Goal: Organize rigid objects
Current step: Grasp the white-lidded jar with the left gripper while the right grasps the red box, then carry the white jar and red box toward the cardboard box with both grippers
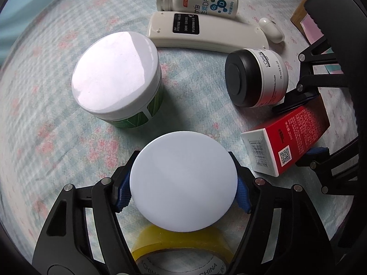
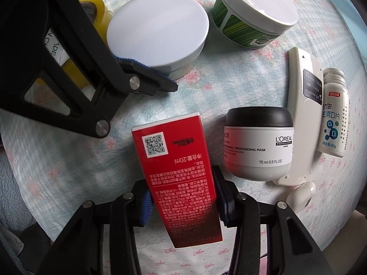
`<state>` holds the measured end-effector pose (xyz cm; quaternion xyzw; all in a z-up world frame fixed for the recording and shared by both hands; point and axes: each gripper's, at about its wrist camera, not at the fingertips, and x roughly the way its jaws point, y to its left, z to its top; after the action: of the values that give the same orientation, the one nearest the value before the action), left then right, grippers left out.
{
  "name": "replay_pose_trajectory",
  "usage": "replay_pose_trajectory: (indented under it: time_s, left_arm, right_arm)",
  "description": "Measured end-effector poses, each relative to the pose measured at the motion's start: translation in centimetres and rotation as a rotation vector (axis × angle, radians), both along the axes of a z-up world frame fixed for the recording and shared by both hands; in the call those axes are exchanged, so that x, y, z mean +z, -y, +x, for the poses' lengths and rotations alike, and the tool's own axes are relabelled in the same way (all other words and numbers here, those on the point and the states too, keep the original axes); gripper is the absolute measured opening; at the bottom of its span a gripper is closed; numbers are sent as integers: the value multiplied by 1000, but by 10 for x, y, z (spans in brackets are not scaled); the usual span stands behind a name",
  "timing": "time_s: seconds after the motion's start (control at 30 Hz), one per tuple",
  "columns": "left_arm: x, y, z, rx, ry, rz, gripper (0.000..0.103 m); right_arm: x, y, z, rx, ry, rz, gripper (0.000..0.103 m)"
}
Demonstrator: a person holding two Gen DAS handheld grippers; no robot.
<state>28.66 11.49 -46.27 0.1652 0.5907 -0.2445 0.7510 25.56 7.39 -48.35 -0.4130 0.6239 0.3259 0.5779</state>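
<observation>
**Op:** Yellow roll of packing tape (image 1: 183, 247) sits closest to my left lens, under my left gripper (image 1: 183, 190). Its blue-padded fingers (image 1: 123, 197) are clenched on the rim of the round flat tin with the pale blue-white lid (image 1: 183, 181), one pad each side.

**Rev:** Right side?

**Op:** Right gripper (image 2: 183, 202) is clamped on the long sides of the red rectangular carton with the white end flap (image 2: 179, 174). Carton points away from me, QR code up, just beside the grey L'Oréal mask jar with the black cap (image 2: 258, 142). That jar lies on its side in the left view.

**Rev:** What's already lined up?

**Op:** Far end: white pill bottle with blue print (image 1: 197, 1), cream plastic remote lying face-down (image 1: 206, 34) touching it, small white capsule-shaped case (image 1: 271, 29) at the remote's end. Green-striped tub with a glossy white lid (image 1: 117, 80) stands upright, apart. Everything sits on a pale blue floral cloth (image 1: 45, 114); can't tell what's under it.

**Rev:** Plan?

**Op:** My read: both items are mid-placement. Keep the tin level, the grip is only on the lid edge and I can't tell if the lid is tight. Set it next to the green tub without bumping it. Lay the carton parallel to the jar, let go only once it's flat.
</observation>
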Motion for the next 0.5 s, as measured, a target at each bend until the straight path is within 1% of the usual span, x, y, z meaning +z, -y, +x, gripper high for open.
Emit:
replay_pose_trajectory:
  time_s: [0.07,0.1,0.17,0.33,0.5]
  left_arm:
    - [5,-4,-6,14,4,-4,68]
    - [8,-5,-5,21,7,-5,68]
    - [13,-8,-4,33,13,-8,68]
    - [37,-18,-5,77,37,-18,68]
    - [67,-33,-15,145,53,-33,68]
  right_arm:
    - [4,-1,3,-14,3,4,41]
    - [11,-3,-2,-22,6,5,41]
    - [22,-2,5,-41,4,9,41]
    - [39,-2,14,-87,12,22,41]
    - [64,2,19,-147,20,54,41]
